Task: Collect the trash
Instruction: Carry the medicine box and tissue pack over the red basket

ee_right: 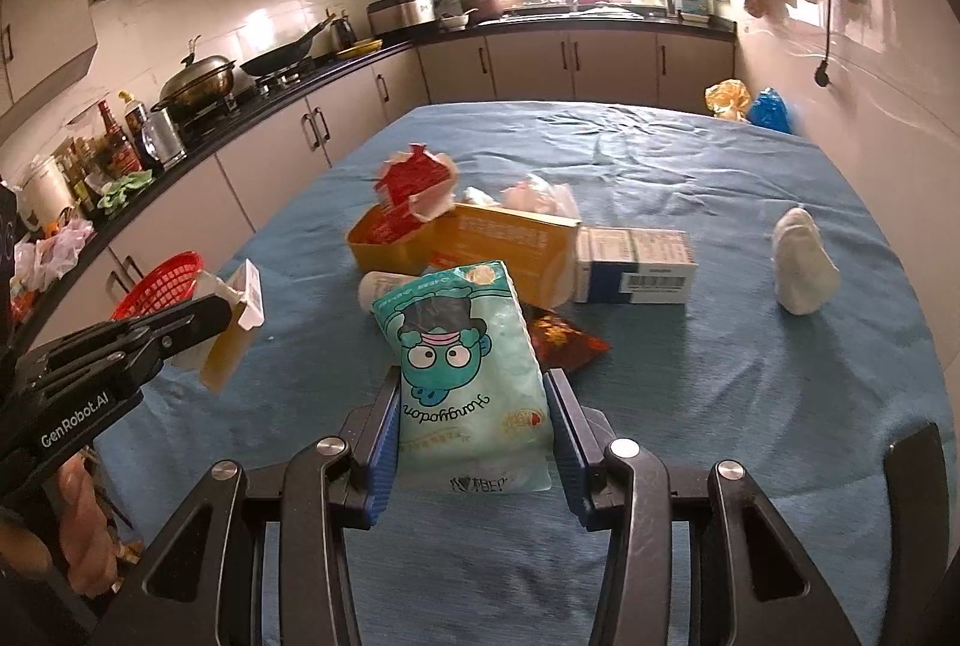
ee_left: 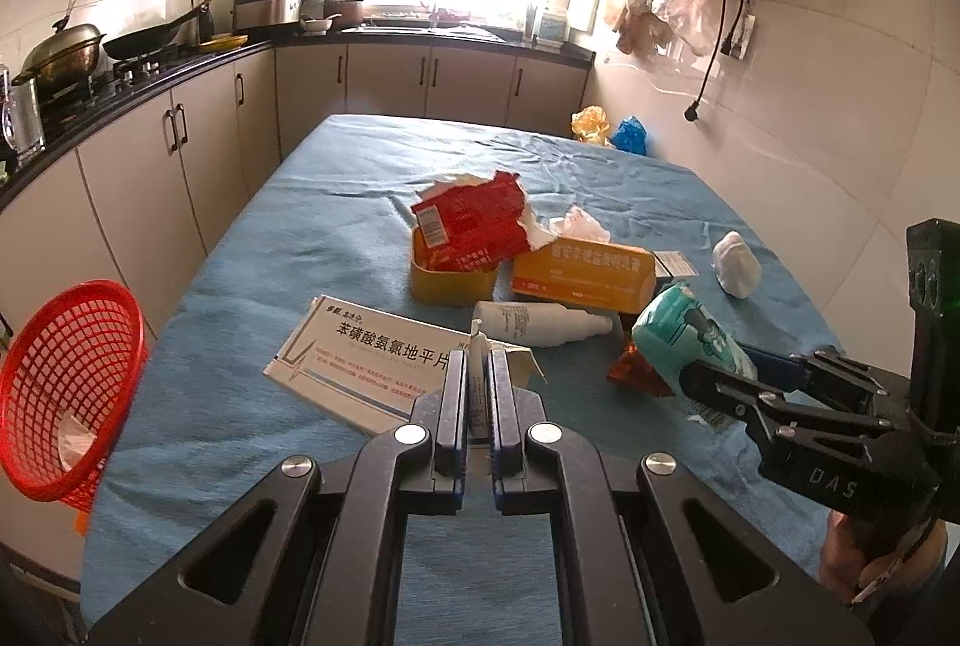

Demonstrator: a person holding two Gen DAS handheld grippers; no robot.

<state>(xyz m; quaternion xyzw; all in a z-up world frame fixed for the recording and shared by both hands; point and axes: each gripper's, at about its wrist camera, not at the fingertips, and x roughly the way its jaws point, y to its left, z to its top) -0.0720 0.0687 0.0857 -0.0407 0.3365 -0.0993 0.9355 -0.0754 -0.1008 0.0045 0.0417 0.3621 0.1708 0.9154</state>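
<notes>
1. While both grippers stand over the table (ee_left: 336, 226), which is covered with a blue cloth, each one has a piece of trash between its fingers.
2. Left gripper (ee_left: 478, 376): the jaws are closed almost fully together. They clamp the thin edge of a flat white medicine carton (ee_left: 360, 352). In the right wrist view the same carton (ee_right: 237, 310) is seen edge-on and raised clear of the cloth.
3. Right gripper (ee_right: 474, 424): the jaws stand partly apart, and both blue pads press the sides of a teal tissue pack (ee_right: 468, 364) printed with a cartoon face. In the left wrist view the pack (ee_left: 690, 340) sits off the cloth at the gripper's tips.
4. Red mesh basket (ee_left: 66, 388): it sits at the table's left edge, beside the left gripper. A scrap of paper lies inside it.
5. Remaining trash, grouped at mid-table:
   - a yellow tub (ee_left: 450, 274) with torn red packaging (ee_left: 474, 214) in it;
   - an orange box (ee_left: 582, 274) just to the right of the tub;
   - a white bottle (ee_left: 534, 325) lying on its side in front of the orange box;
   - a white and blue box (ee_right: 636, 265) with a barcode, touching the orange box;
   - a crumpled orange-red wrapper (ee_right: 564, 340) beneath the held pack.
6. Crumpled white wad (ee_right: 801, 262): it lies apart from the group, toward the table's right side.
</notes>
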